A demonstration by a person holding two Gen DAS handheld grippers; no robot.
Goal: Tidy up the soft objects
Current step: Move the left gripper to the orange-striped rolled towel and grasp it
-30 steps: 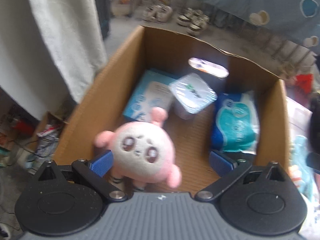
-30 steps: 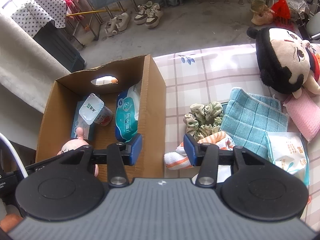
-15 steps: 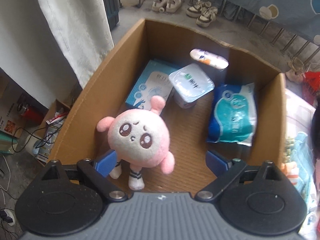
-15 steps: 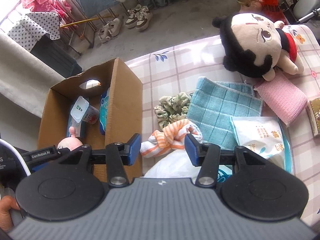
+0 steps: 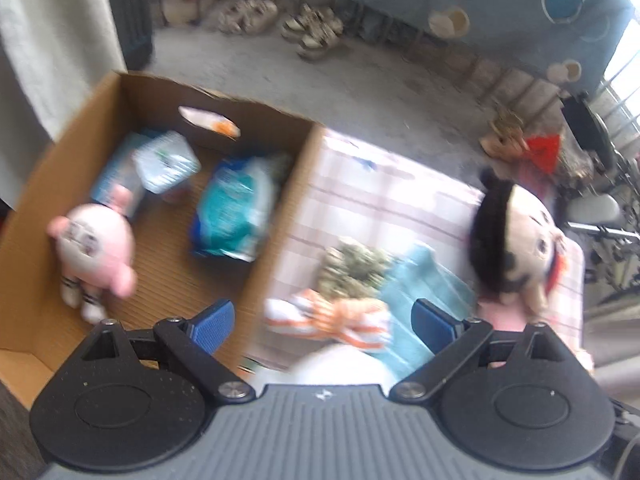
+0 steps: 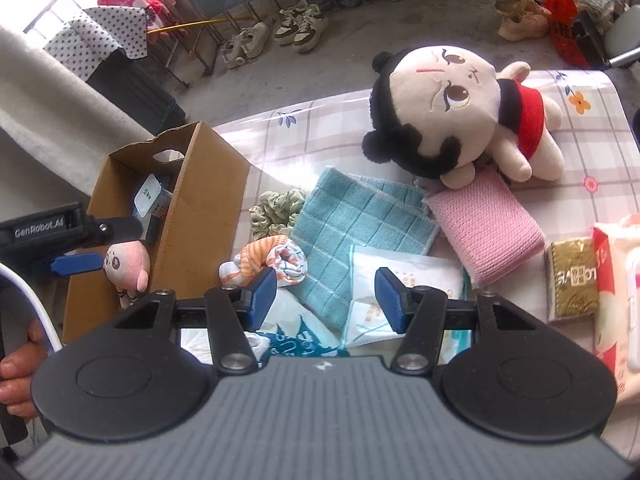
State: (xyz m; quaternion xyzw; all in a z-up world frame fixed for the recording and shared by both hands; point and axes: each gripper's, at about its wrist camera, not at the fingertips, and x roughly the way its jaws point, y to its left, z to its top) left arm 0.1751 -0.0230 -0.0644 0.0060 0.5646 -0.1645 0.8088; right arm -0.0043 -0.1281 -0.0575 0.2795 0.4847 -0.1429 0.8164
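Observation:
A pink and white plush toy (image 5: 94, 246) stands in the cardboard box (image 5: 276, 232), left of a teal tissue pack (image 5: 236, 212); it also shows in the right wrist view (image 6: 128, 266). My left gripper (image 5: 322, 322) is open and empty, above the box's right wall and an orange striped cloth (image 5: 340, 318). My right gripper (image 6: 326, 294) is open and empty over a teal towel (image 6: 356, 220) and a white packet (image 6: 400, 284). A black-haired doll (image 6: 460, 116) lies on the table beside a pink cloth (image 6: 484, 226) and a green scrunchie (image 6: 276, 214).
The box also holds a yogurt cup (image 5: 166, 166) and a blue packet (image 5: 110, 178). A gold packet (image 6: 574, 276) and a red-and-white wipes pack (image 6: 618, 296) lie at the right on the checked tablecloth (image 6: 328, 128). Shoes (image 6: 298, 26) stand on the floor beyond.
My left gripper has let go of the pink plush, pulled back and swung right toward the table. My right gripper has moved right, away from the box and over the towel.

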